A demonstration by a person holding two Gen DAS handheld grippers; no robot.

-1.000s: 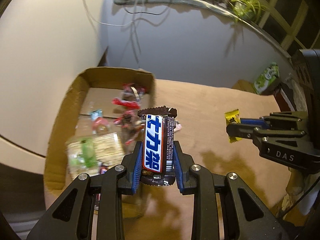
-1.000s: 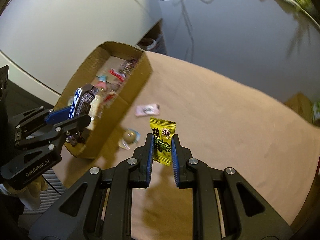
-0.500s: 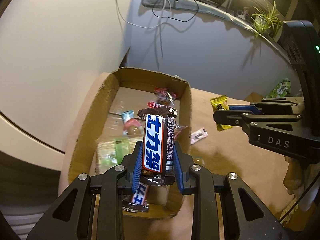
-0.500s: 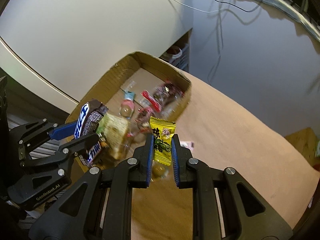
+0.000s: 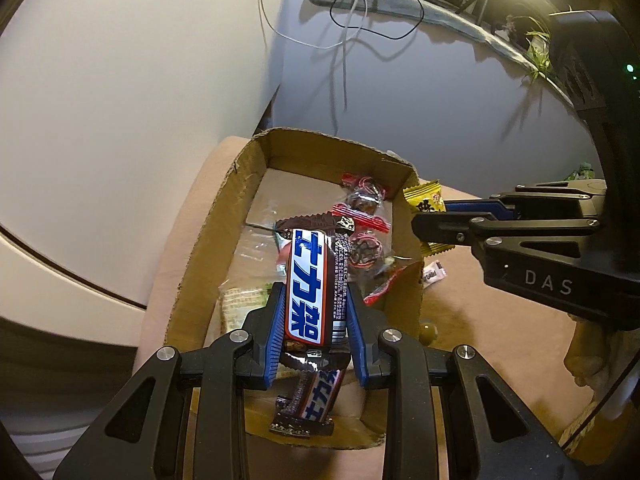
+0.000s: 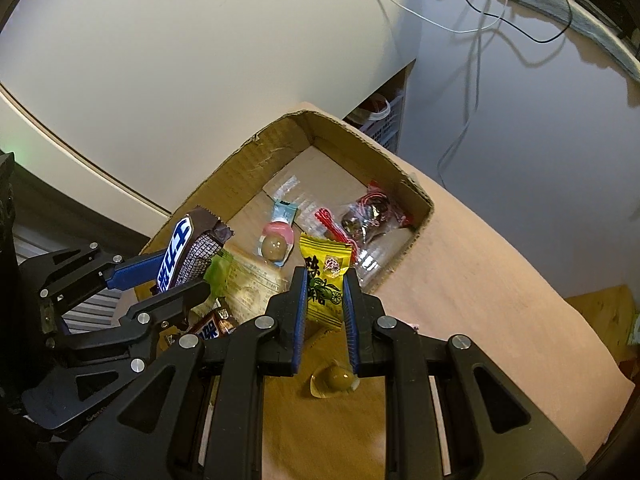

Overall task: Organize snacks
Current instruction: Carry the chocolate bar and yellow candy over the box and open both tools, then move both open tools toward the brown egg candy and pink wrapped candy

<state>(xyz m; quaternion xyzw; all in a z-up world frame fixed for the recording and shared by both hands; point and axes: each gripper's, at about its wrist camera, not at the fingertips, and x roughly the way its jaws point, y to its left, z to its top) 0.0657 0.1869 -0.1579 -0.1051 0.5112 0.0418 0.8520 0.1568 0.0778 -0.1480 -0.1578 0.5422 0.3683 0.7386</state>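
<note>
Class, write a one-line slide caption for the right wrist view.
Right gripper clamps a yellow candy above the cardboard box rim, while the left gripper holds a chocolate bar.

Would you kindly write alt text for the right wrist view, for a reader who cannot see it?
The right gripper pinches a yellow candy packet above the near edge of an open cardboard box of snacks on a tan table. At left, the left gripper holds a chocolate bar over the box.
</note>
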